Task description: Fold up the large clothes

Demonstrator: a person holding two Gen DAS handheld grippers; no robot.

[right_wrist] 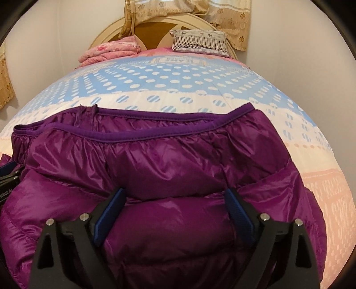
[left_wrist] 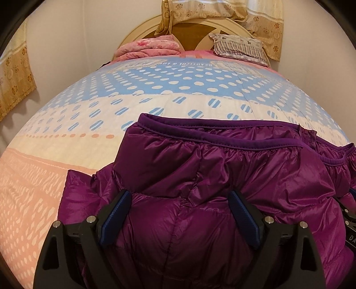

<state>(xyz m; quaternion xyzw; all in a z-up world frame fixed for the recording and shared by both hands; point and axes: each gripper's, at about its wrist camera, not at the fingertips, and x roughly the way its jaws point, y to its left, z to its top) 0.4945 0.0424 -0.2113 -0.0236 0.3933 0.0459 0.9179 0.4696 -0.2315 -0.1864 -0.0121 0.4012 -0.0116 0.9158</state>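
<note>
A shiny purple puffer jacket (left_wrist: 211,169) lies on the bed near the front, its darker purple hem band across the top; it also fills the lower right wrist view (right_wrist: 155,160). My left gripper (left_wrist: 180,195) is open, its blue-padded fingers (left_wrist: 118,206) spread wide over the jacket's left part, with puffy fabric bulging between them. My right gripper (right_wrist: 175,195) is open too, fingers (right_wrist: 233,200) spread over the jacket's right part. Each gripper shows at the edge of the other's view. I cannot tell whether the pads touch the fabric.
The bed cover (left_wrist: 155,93) has blue, white and pink dotted bands. A folded pink blanket (left_wrist: 149,47) and a patterned pillow (left_wrist: 240,47) lie by the round headboard (left_wrist: 193,31). Curtains (left_wrist: 255,15) hang behind. Walls close both sides.
</note>
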